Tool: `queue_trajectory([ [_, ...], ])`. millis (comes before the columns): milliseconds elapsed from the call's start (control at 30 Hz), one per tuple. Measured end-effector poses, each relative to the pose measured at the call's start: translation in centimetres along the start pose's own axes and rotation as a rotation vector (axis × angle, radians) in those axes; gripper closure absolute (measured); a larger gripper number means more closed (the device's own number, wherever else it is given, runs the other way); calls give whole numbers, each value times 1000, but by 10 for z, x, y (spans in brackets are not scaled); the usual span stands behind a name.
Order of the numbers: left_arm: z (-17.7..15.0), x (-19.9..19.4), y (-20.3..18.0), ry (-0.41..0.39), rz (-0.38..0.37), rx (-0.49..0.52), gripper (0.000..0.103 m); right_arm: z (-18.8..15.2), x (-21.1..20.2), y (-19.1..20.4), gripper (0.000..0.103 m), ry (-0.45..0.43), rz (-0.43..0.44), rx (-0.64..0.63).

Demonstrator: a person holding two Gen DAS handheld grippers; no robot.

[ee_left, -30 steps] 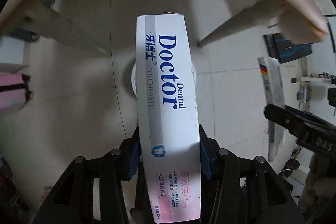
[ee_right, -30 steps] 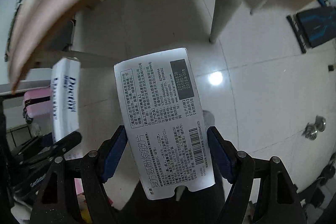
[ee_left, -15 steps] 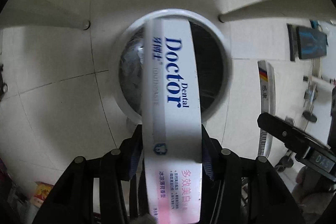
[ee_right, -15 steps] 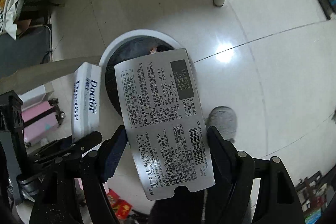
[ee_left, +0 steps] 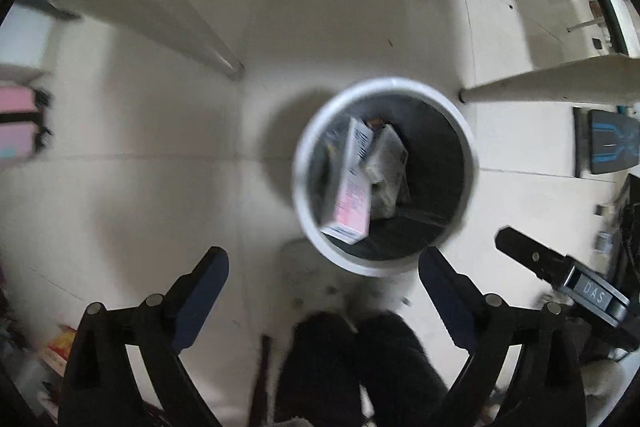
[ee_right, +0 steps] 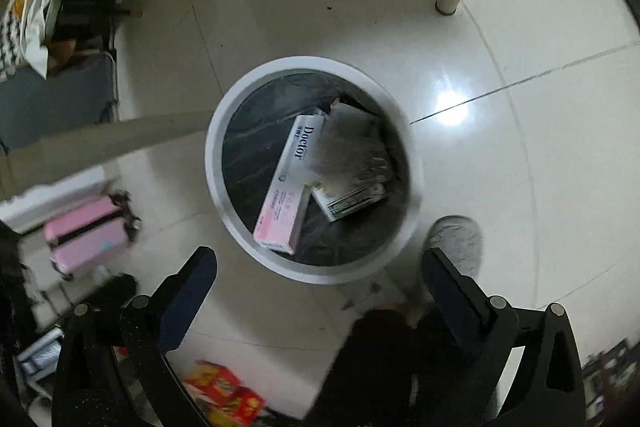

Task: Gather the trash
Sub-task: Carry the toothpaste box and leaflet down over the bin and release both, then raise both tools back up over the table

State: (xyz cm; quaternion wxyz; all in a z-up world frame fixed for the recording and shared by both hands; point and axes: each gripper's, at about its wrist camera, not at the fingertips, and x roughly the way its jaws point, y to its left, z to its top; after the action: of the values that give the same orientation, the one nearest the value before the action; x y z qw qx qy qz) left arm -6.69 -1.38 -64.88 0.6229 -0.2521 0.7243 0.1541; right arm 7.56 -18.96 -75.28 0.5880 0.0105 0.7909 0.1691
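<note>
Two boxes now lie inside the bin (ee_right: 224,131); half a second ago each was still clamped in its own gripper above the opening. Both releases read as done.

Left gripper (ee_left: 324,269): jaws spread wide, nothing between them, held over the floor (ee_left: 140,187) at the near edge of the bin's rim. Left wrist view is motion-blurred.

Toothpaste box (ee_right: 288,183): in the left half of the bin, leaning lengthwise, pink end toward the near rim, "Doctor" end deeper in. Rests on the black liner (ee_right: 252,147).

Medicine box (ee_right: 352,163): just right of the toothpaste box and touching it, blurred in the right wrist view, so possibly not settled. A smaller carton end shows below it; whether that is part of the same box, cannot tell.

Right gripper (ee_right: 320,269): jaws equally wide apart, empty, above the near rim.

Grey slipper (ee_right: 456,243) on the floor just right of the bin, near the right finger.

Judgement: this pair of items is disposed of; neither overhangs the rim. Red packets (ee_right: 228,391) lie on the floor at the lower left of the right wrist view. These may be trash to collect, not certain.
</note>
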Motion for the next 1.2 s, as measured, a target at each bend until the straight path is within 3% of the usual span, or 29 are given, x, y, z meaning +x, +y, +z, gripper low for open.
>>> queue_trajectory([
  [100,-9,-15,-5,-28,40,27,6,-10,-18,14,0,-22,-65,-48],
  [133,-10,-23,10,-32,40,35,6,-13,-25,16,0,-30,-81,-60],
  [433,-38,-78,7,-67,25,62,6,-46,-116,44,0,-93,-150,-123],
  [867,-84,-199,7,-125,3,78,6,-116,-264,100,0,-126,-144,-175],
  [1033,-94,-255,12,-178,-13,84,6,-141,-324,126,0,-158,-123,-193],
  [1200,-91,-302,16,-252,0,64,6,-145,-379,151,0,-204,-82,-216],
])
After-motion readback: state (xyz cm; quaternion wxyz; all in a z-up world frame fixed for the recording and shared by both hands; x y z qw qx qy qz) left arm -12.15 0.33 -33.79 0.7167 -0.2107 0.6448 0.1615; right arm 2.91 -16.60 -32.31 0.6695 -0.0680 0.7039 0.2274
